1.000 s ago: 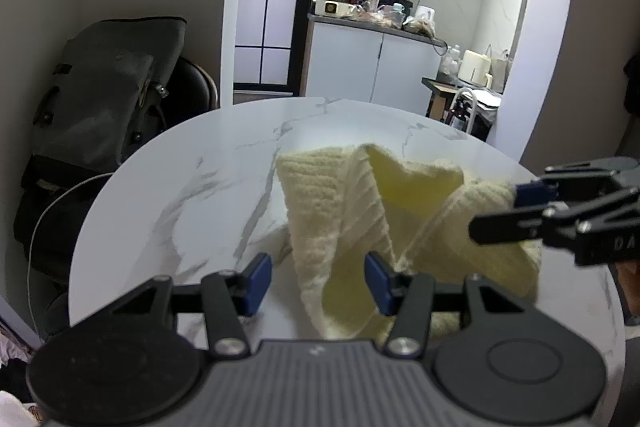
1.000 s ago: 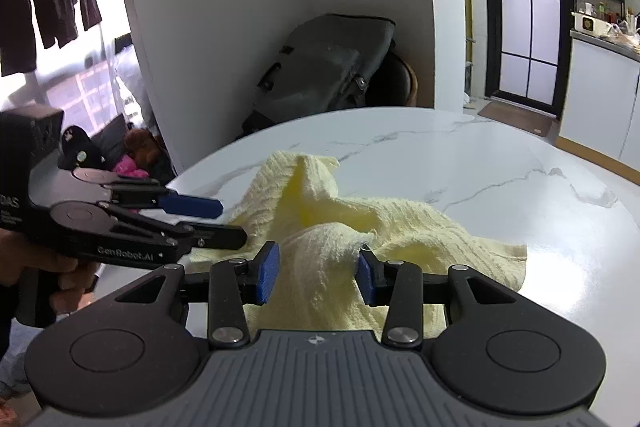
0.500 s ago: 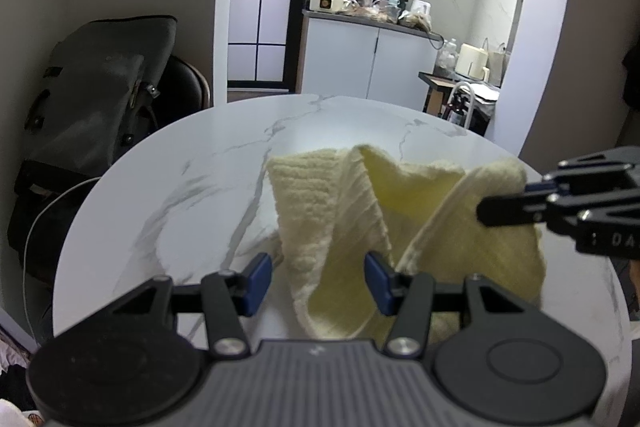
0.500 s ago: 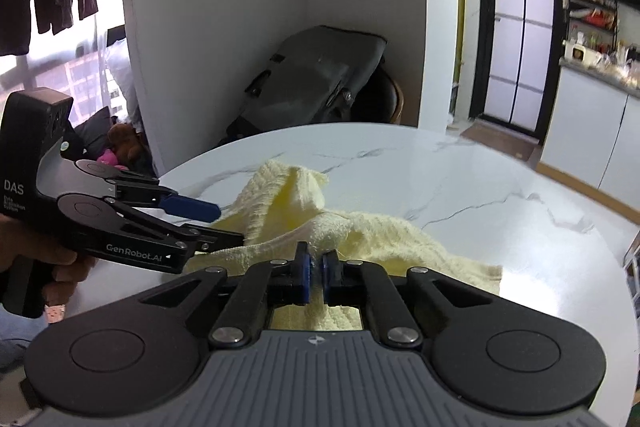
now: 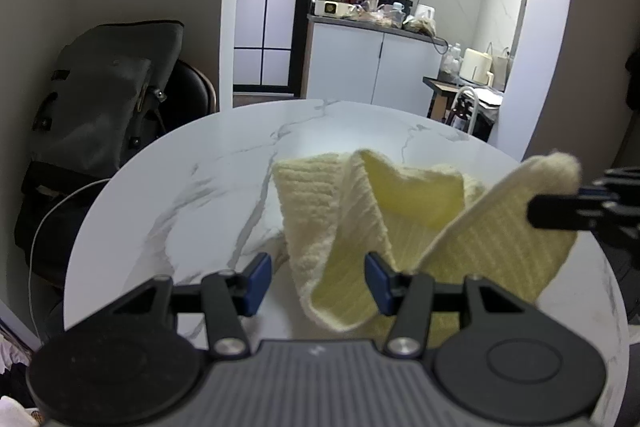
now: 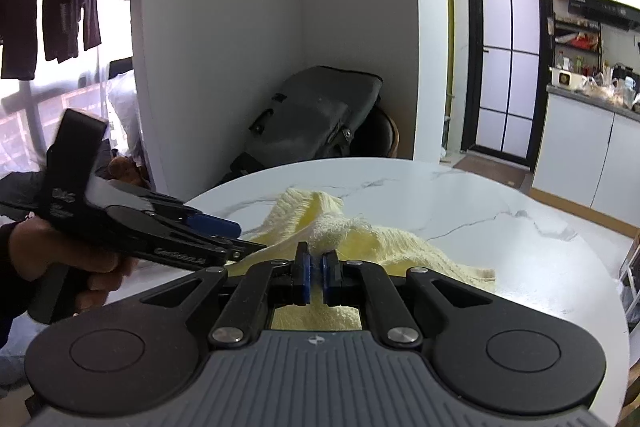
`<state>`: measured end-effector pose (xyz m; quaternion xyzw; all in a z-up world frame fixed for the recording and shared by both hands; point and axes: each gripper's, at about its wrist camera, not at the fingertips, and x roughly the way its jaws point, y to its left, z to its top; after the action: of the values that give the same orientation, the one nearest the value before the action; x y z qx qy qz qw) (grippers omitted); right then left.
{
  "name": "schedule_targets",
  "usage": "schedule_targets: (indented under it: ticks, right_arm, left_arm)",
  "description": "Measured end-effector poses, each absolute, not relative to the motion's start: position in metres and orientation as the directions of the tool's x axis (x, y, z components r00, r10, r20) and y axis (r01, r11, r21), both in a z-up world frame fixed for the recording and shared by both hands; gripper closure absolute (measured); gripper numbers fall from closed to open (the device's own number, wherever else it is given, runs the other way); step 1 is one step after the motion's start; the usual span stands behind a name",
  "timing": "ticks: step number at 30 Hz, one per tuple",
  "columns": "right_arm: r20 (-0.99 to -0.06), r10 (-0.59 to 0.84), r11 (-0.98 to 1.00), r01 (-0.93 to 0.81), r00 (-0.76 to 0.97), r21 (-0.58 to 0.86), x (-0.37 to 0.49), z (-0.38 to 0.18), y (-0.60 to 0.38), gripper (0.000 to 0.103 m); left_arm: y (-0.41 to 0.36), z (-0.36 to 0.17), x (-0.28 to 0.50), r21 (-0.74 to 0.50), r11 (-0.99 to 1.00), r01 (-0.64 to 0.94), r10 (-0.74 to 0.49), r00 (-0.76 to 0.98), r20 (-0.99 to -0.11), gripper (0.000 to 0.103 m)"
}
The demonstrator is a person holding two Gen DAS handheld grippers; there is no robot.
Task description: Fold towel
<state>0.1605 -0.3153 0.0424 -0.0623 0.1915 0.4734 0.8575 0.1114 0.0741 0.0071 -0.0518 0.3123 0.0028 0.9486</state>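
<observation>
While between the right gripper [image 6: 316,277] jaws, towel [image 5: 496,227] corner (left gripper [image 5: 318,281] spread)

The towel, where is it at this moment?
The towel lies crumpled on the round marble table, one corner pinched by the right gripper, with the open left gripper around its near edge.

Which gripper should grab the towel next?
The left gripper. It is open with a towel fold lying between its fingers, while the right gripper is already shut on a raised corner.
</observation>
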Motion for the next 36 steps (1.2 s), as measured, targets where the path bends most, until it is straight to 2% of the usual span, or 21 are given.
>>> schedule_targets:
  ticks: [7, 17, 36]
  right_arm:
    - [-0.354, 0.774, 0.576, -0.816, 0.525, 0.053, 0.146, 0.058, -0.342, 0.098]
    - [-0.367, 0.747, 0.61, -0.791, 0.554, 0.047, 0.137, 0.058, -0.362, 0.098]
    - [-0.404, 0.714, 0.647, -0.759, 0.572, 0.068, 0.135, 0.048, -0.384, 0.098]
  left_arm:
    - [0.075, 0.005, 0.113, -0.098, 0.994, -0.044, -0.024, 0.797, -0.604, 0.048]
    - [0.074, -0.001, 0.114, -0.099, 0.995, -0.035, -0.034, 0.787, -0.615, 0.048]
    - [0.083, 0.01, 0.107, -0.095, 0.991, -0.093, 0.019, 0.807, -0.59, 0.048]
